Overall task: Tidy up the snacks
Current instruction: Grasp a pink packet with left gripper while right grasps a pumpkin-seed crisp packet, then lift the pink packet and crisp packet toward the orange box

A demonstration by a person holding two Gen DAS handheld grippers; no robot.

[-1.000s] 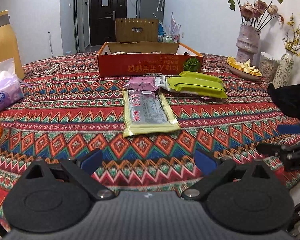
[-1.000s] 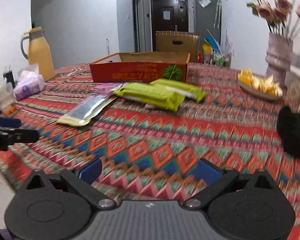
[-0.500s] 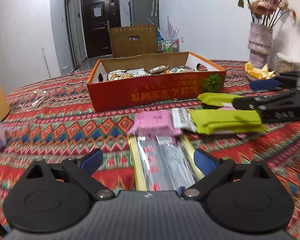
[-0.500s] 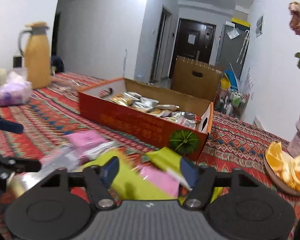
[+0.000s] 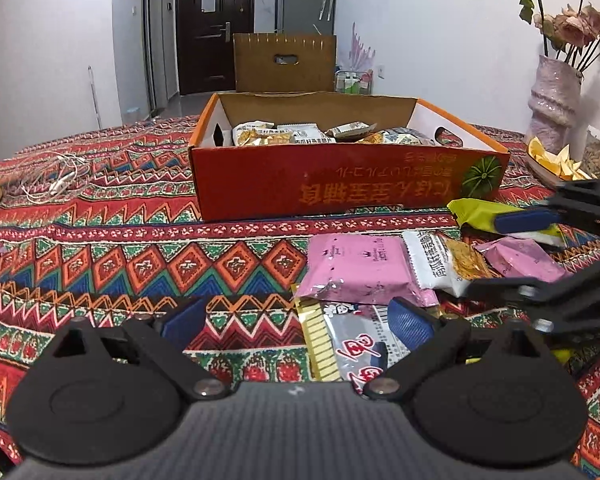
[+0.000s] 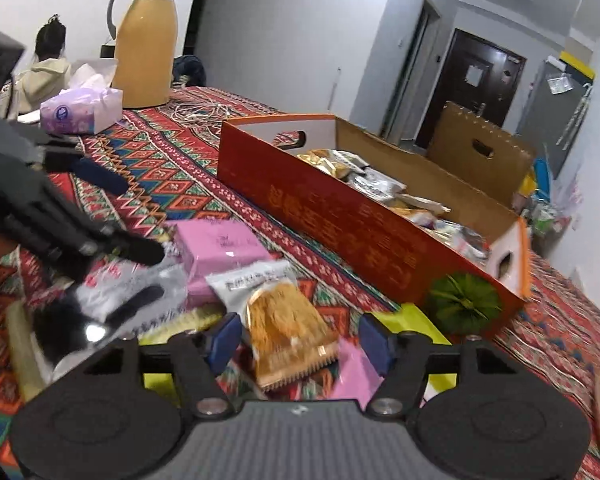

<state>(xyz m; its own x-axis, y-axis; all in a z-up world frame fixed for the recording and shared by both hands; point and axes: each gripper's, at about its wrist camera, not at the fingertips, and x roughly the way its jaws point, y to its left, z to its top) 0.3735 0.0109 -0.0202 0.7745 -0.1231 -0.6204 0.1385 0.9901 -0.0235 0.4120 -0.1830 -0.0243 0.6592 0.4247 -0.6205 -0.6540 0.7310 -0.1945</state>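
Observation:
An orange cardboard box (image 5: 340,184) holding several snack packets stands on the patterned tablecloth; it also shows in the right wrist view (image 6: 364,224). In front of it lie a pink packet (image 5: 360,270), a white-and-orange snack packet (image 5: 446,264), a silver-and-yellow packet (image 5: 356,344) and green packets (image 5: 476,212). My left gripper (image 5: 296,326) is open, low over the silver-and-yellow packet. My right gripper (image 6: 300,342) is open, its fingers either side of the white-and-orange packet (image 6: 284,320). A second pink packet (image 6: 216,248) lies to its left.
A yellow thermos jug (image 6: 146,40) and a purple tissue pack (image 6: 80,112) stand at the table's far left, with white cables (image 5: 48,180) near them. A flower vase (image 5: 554,104) and a plate of orange slices (image 5: 556,160) stand at the right.
Both grippers moved forward and lower toward the packets in front of the box. The right gripper now straddles the white-and-orange packet; the green packets have shifted right.

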